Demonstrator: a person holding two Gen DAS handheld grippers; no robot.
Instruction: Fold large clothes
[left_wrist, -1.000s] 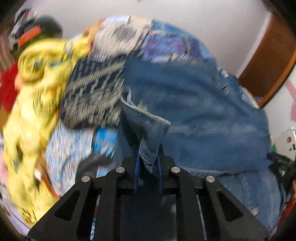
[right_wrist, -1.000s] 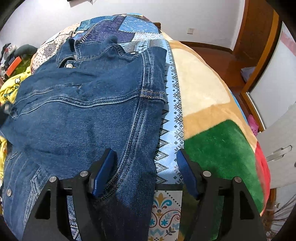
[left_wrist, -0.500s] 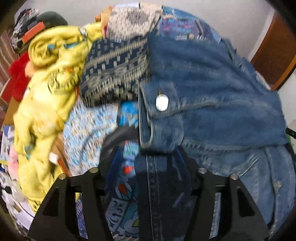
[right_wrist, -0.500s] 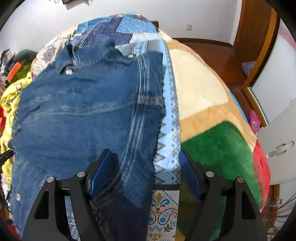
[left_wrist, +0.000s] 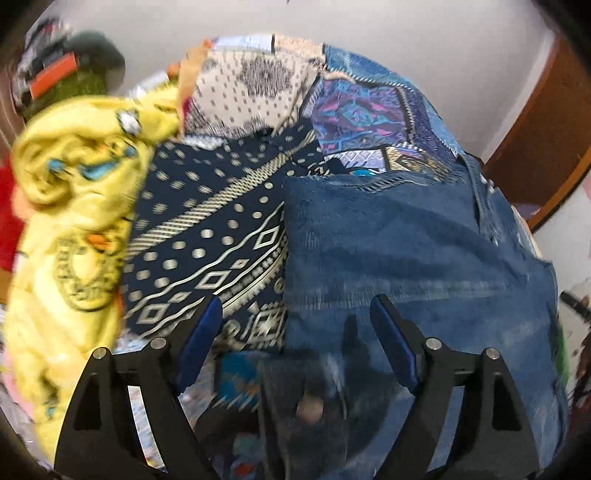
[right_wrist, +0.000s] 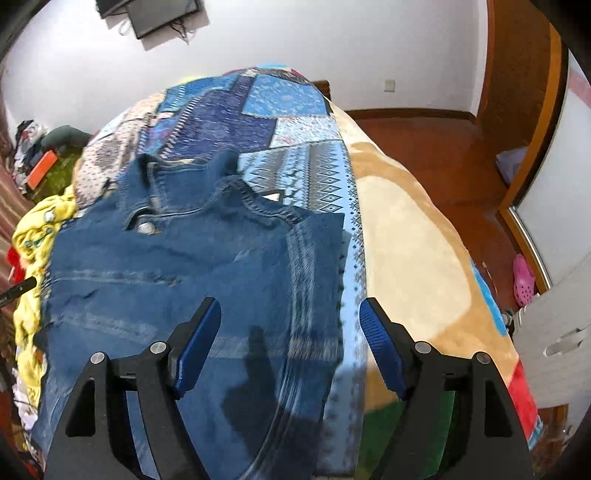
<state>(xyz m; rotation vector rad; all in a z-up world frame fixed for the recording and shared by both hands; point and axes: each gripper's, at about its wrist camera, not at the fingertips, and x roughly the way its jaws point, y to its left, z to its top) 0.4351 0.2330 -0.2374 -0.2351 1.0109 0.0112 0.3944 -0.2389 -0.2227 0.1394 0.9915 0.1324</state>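
A blue denim jacket (right_wrist: 192, 266) lies spread on the bed, collar toward the far end, sleeve folded in over its body. It also fills the right half of the left wrist view (left_wrist: 413, 251). My left gripper (left_wrist: 295, 325) is open and empty, hovering above the jacket's left edge. My right gripper (right_wrist: 290, 321) is open and empty, above the jacket's right edge near the hem.
The bed has a patchwork cover (right_wrist: 266, 107) and a beige, green and red blanket (right_wrist: 406, 258) on its right side. A yellow garment (left_wrist: 70, 206) and a navy patterned cloth (left_wrist: 207, 221) lie left of the jacket. Wooden floor and a wardrobe (right_wrist: 561, 332) are at right.
My left gripper opened and let go of the jacket's cuff, which now lies on the jacket. Both grippers have lifted and pulled back a little.
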